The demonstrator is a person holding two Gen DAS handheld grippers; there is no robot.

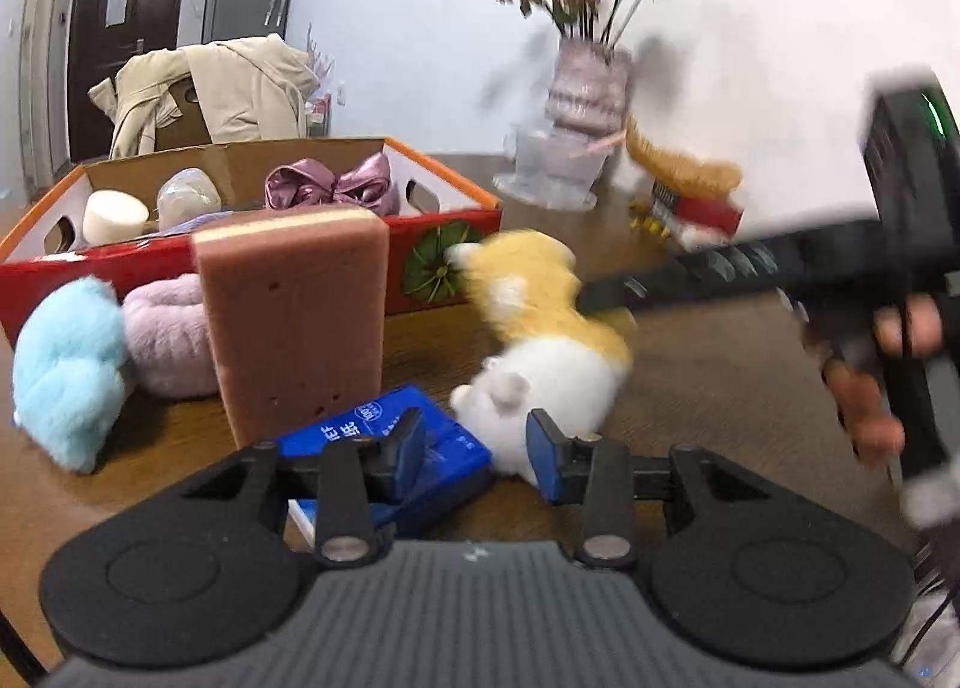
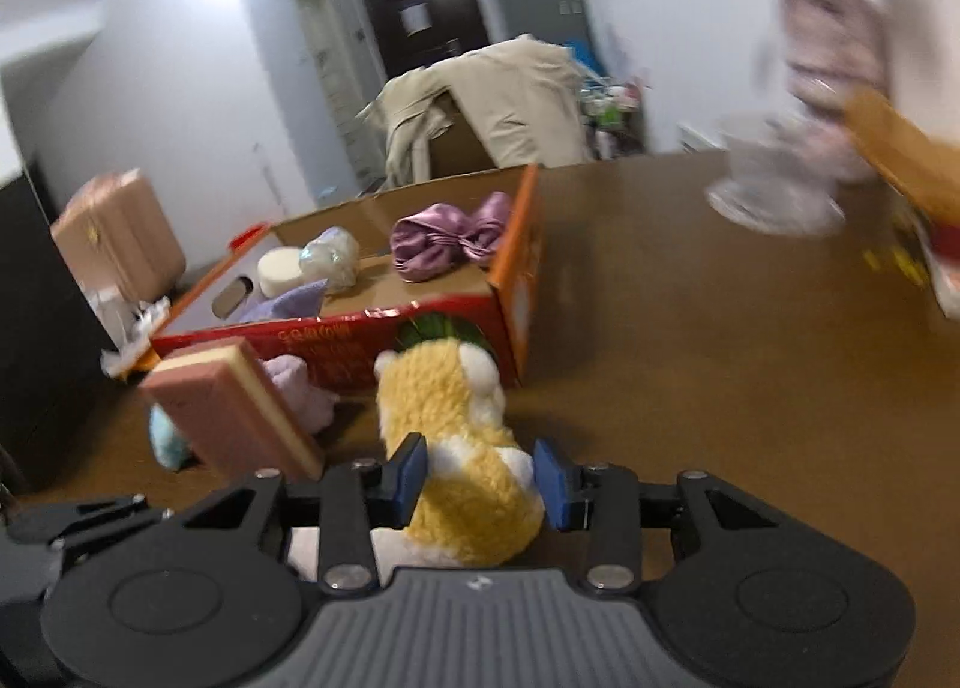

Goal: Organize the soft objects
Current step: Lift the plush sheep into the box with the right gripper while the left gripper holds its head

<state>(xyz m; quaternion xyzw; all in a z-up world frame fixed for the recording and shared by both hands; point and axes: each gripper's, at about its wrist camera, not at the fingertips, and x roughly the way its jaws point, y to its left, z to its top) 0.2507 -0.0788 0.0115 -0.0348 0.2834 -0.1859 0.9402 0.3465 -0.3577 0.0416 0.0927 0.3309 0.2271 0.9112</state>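
Observation:
A yellow and white plush toy [image 1: 540, 328] is between my right gripper's [image 2: 480, 478] blue pads, which press its sides; it also shows in the right wrist view [image 2: 462, 448]. My left gripper [image 1: 474, 454] is open and empty, low over the table just before the toy. A red cardboard box [image 1: 420, 262] holds a purple satin bow [image 1: 336, 184], a white round sponge [image 1: 114, 214] and other soft items. A brown sponge block [image 1: 294, 322], a light blue plush [image 1: 66, 370] and a lilac plush [image 1: 168, 340] stand before the box.
A blue packet [image 1: 396, 448] lies under my left gripper. A vase of flowers [image 1: 588, 81] on a glass dish, a brush and a red box [image 1: 702, 208] stand at the table's back right. A chair with a beige coat [image 1: 210, 93] is behind the table.

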